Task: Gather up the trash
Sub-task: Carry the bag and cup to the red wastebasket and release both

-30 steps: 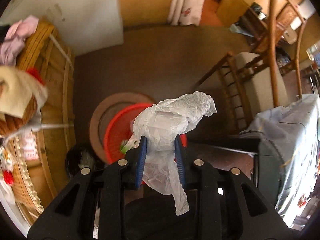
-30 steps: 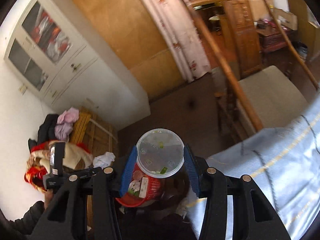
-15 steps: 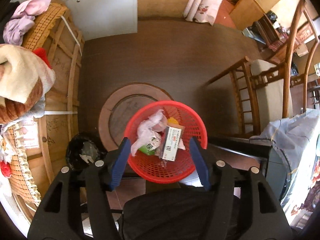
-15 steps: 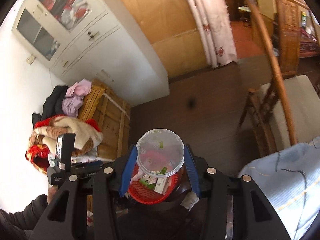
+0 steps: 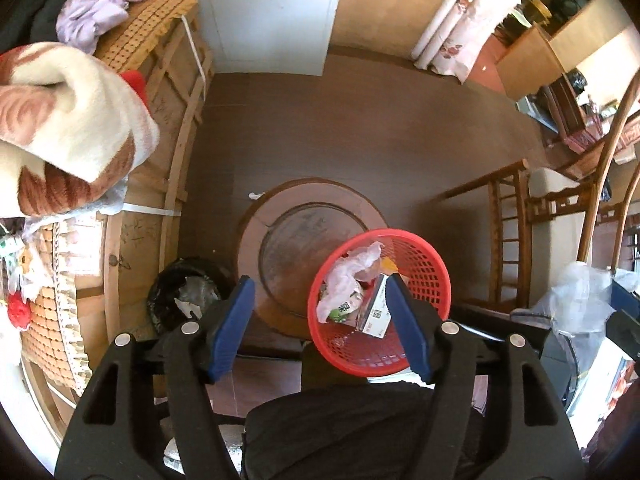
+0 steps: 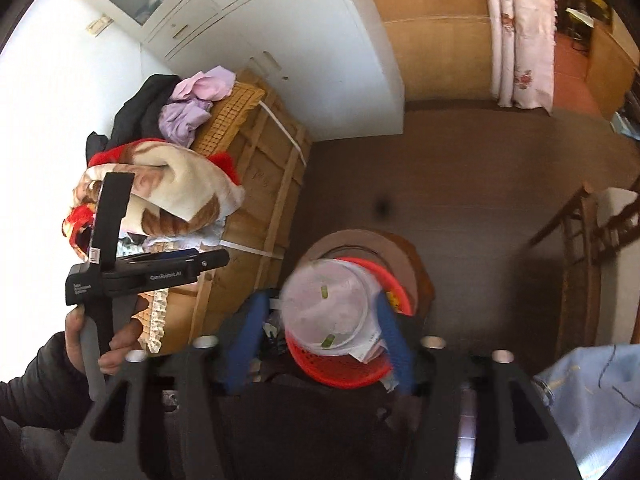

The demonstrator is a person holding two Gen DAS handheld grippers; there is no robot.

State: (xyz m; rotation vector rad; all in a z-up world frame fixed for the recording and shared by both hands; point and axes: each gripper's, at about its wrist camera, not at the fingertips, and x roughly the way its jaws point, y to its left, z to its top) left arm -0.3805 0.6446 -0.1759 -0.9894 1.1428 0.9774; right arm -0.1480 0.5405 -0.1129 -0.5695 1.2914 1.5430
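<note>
Nearest the right wrist camera, the right gripper has just been opening its jaws; the clear plastic lid sits between the blue pads with a gap showing on either side, so it looks released rather than pinched — though the blur leaves any contact at the right pad uncertain. Directly under the lid, further along the fingers, is the red basket, its rim peeking out on the far and right sides; the lid lies flat, face toward the camera, so the drop is straight down and this hand is the one placed for it. In the left wrist view the left gripper has also just been opening and holds nothing; the basket lies toward its right finger, not centred, already holding a crumpled white bag and a small carton. Beyond the basket sits a round wooden board on the dark floor, a black bin toward the left edge; farther still, a bound crate piled with blankets.
</note>
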